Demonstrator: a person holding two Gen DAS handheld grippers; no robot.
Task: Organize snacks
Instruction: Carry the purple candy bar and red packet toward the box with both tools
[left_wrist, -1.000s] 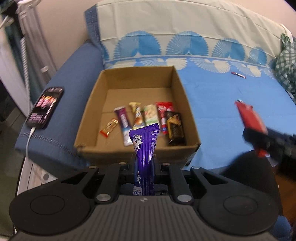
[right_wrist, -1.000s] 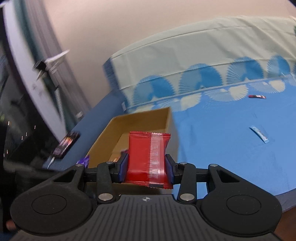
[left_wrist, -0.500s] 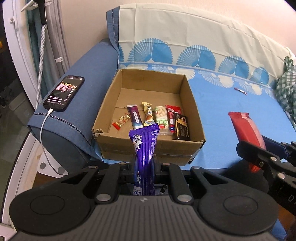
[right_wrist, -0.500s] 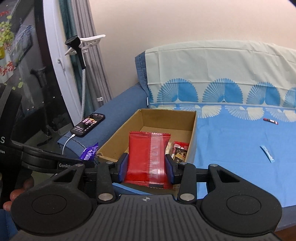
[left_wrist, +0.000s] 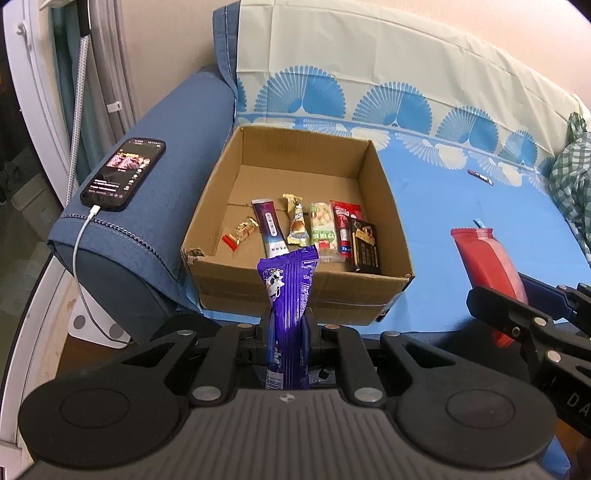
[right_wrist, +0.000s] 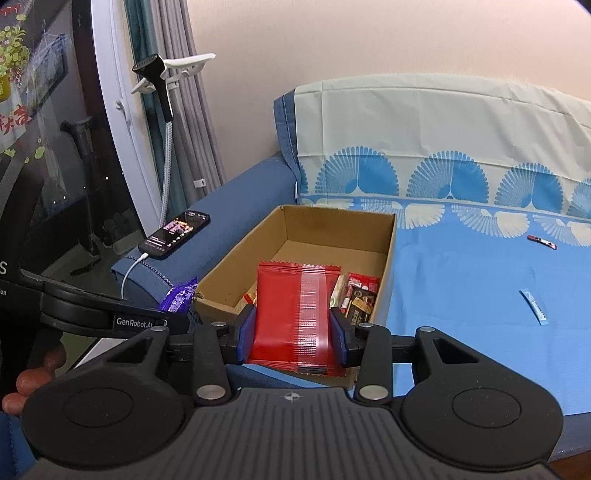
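Observation:
My left gripper (left_wrist: 289, 325) is shut on a purple snack bar (left_wrist: 290, 291) that stands upright just before the near wall of a cardboard box (left_wrist: 303, 291). Several snacks lie in a row along the box's near side, among them a dark chocolate bar (left_wrist: 365, 246). My right gripper (right_wrist: 293, 332) is shut on a flat red packet (right_wrist: 293, 317), held in front of the same box (right_wrist: 388, 266). In the left wrist view the right gripper (left_wrist: 517, 306) and red packet (left_wrist: 485, 262) hang right of the box. The purple bar (right_wrist: 179, 297) shows at the left of the right wrist view.
A phone (left_wrist: 123, 173) on a charging cable lies on the blue armrest left of the box. Two small wrappers lie on the blue sheet: a red one (right_wrist: 542, 242) far back and a light blue one (right_wrist: 533, 306) nearer. Checked cloth (left_wrist: 570, 177) sits far right. A hand (right_wrist: 33, 380) holds the left gripper.
Both grippers drew back from the box, so more of the armrest, phone and curtains comes into view. The right view rolled level. Each gripper kept its snack.

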